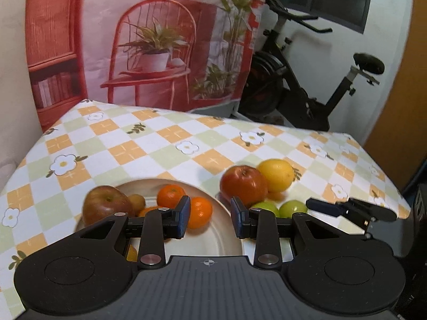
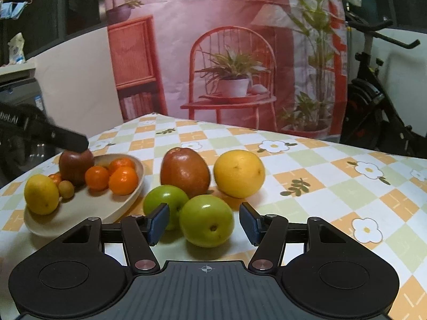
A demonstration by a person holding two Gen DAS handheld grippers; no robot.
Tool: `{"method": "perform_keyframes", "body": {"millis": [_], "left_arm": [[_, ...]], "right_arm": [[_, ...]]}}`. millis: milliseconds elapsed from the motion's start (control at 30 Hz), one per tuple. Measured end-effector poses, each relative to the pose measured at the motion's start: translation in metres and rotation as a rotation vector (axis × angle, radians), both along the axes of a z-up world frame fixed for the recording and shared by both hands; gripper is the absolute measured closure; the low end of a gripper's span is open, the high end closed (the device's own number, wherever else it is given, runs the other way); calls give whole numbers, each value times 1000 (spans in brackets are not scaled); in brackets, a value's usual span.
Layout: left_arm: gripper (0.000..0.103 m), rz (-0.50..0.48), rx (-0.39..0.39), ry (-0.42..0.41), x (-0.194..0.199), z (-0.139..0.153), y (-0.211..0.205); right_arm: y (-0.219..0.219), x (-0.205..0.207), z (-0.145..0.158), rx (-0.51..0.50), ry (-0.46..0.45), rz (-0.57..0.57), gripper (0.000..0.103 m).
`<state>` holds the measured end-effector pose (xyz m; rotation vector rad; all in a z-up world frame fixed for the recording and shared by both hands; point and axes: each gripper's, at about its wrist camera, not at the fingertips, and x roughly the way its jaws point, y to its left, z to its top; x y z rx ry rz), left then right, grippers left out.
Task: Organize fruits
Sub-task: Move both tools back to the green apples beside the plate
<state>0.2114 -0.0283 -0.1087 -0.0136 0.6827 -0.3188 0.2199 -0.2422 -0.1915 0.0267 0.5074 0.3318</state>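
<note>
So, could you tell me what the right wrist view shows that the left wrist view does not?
Only the right wrist view shows the whole yellow lemon at the plate's near left edge, and both green apples unobstructed, one between the open right gripper fingers.

Only the left wrist view shows the exercise bike's seat and the open left gripper above the plate's rim.

Both show the plate holding a red apple and oranges, plus the loose red apple and large yellow citrus on the checked tablecloth.
</note>
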Motion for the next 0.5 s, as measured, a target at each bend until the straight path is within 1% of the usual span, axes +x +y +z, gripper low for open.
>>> {"method": "perform_keyframes", "body": {"millis": [33, 67, 200, 500], "left_arm": [[68, 2, 0, 6, 0, -2, -2], [68, 4, -2, 12, 1, -3, -2], [68, 5, -4, 20, 1, -7, -6], [67, -37, 1, 34, 3, -8, -18]], "right_arm": [[0, 1, -1, -2, 3, -7, 55], [1, 2, -2, -3, 9, -6, 58], [4, 7, -5, -23, 44, 5, 56], [0, 6, -6, -6, 44, -2, 59]]}}
